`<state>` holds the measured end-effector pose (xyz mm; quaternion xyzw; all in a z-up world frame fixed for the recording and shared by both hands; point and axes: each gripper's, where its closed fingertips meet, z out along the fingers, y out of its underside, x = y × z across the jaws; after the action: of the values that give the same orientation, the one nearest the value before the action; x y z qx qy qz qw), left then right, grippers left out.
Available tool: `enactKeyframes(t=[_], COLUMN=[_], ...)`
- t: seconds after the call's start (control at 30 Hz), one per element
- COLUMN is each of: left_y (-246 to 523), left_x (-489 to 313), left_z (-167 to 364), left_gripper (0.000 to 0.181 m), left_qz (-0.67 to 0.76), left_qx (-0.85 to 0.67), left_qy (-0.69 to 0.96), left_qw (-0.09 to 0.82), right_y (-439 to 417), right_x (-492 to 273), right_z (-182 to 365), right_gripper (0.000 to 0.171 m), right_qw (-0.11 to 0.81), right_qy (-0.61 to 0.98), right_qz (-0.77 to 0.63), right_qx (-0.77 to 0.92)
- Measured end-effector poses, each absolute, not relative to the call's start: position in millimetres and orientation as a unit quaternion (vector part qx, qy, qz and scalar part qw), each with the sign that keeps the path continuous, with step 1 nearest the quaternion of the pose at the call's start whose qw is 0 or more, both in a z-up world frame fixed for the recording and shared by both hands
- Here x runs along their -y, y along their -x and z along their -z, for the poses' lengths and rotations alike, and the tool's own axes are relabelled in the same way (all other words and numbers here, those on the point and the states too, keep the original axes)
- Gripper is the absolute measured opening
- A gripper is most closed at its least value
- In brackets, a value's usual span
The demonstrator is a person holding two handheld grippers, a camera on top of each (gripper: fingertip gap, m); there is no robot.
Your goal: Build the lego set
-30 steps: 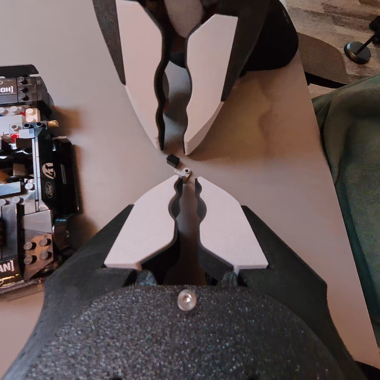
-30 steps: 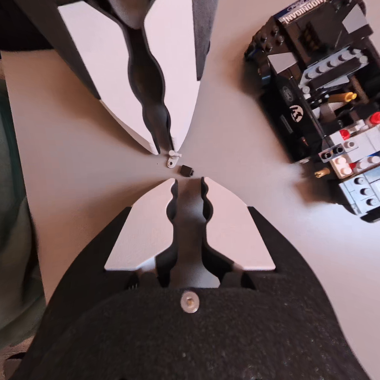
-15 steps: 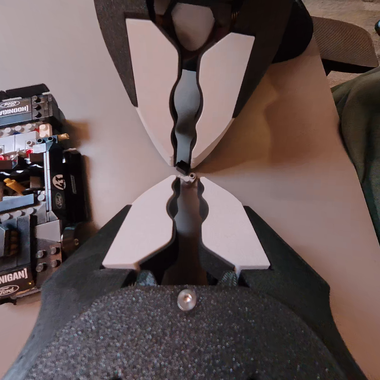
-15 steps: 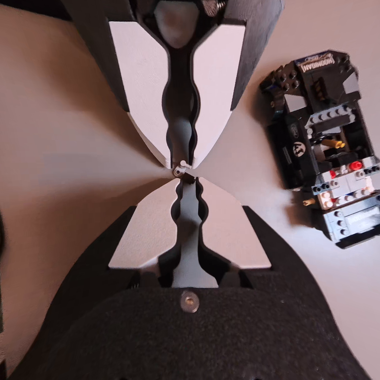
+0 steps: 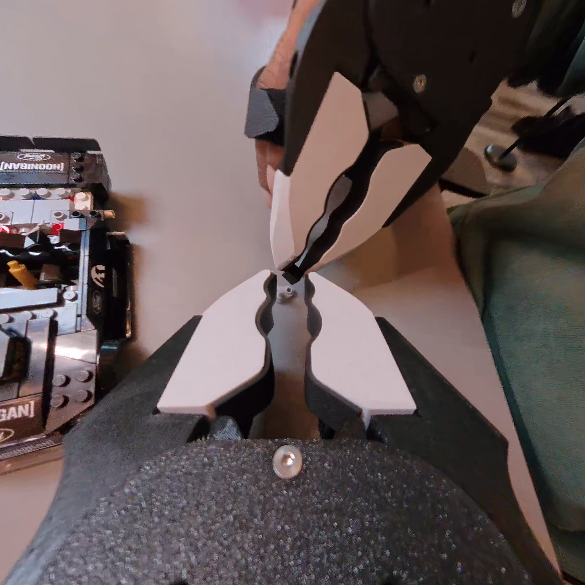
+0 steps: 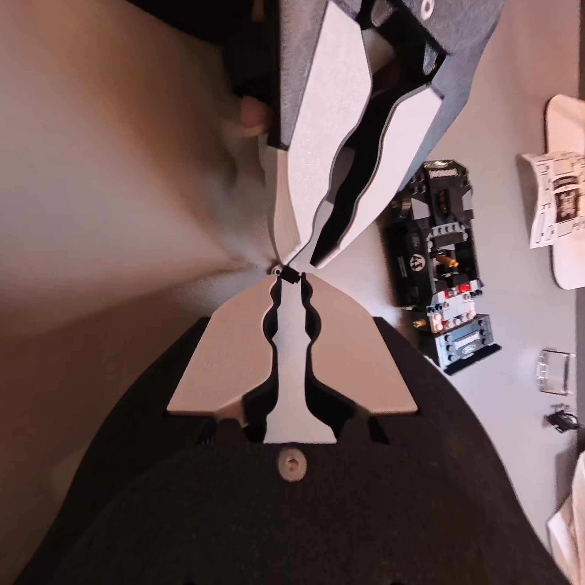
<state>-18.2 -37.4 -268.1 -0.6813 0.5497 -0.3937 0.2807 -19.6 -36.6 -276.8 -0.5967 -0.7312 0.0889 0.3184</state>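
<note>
While your two grippers meet tip to tip above the pale table, your right gripper has its jaws clenched on a small black brick. Your left gripper stands with a gap between its tips; a small grey piece shows in that gap, touching the black brick, but I cannot tell whether the fingers grip it. Well off to the side, your part-built black car sits on the table.
</note>
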Motion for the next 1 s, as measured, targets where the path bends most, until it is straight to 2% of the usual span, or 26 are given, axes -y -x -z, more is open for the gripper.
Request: enactKeyframes(t=[0.3, 0.5, 0.73, 1.0], left_y=[15, 15, 12, 10], left_x=[44, 48, 54, 55], left_z=[248, 238, 237, 243], left_gripper=[0.012, 0.01, 0.009, 0.009], left_qz=[0.484, 0.501, 0.398, 0.359], left_qx=[-0.495, -0.502, -0.604, -0.63], left_qy=[0.676, 0.653, 0.587, 0.575], left_qw=[0.252, 0.265, 0.364, 0.379], right_y=[24, 23, 16, 17], right_x=[37, 41, 53, 55], right_z=[247, 235, 223, 235], right_gripper=[0.012, 0.012, 0.015, 0.009], right_qw=[0.402, 0.435, 0.338, 0.304], right_qy=[0.552, 0.53, 0.626, 0.642], right_qz=[-0.048, -0.051, -0.271, -0.283], right_qx=[0.729, 0.726, 0.648, 0.644])
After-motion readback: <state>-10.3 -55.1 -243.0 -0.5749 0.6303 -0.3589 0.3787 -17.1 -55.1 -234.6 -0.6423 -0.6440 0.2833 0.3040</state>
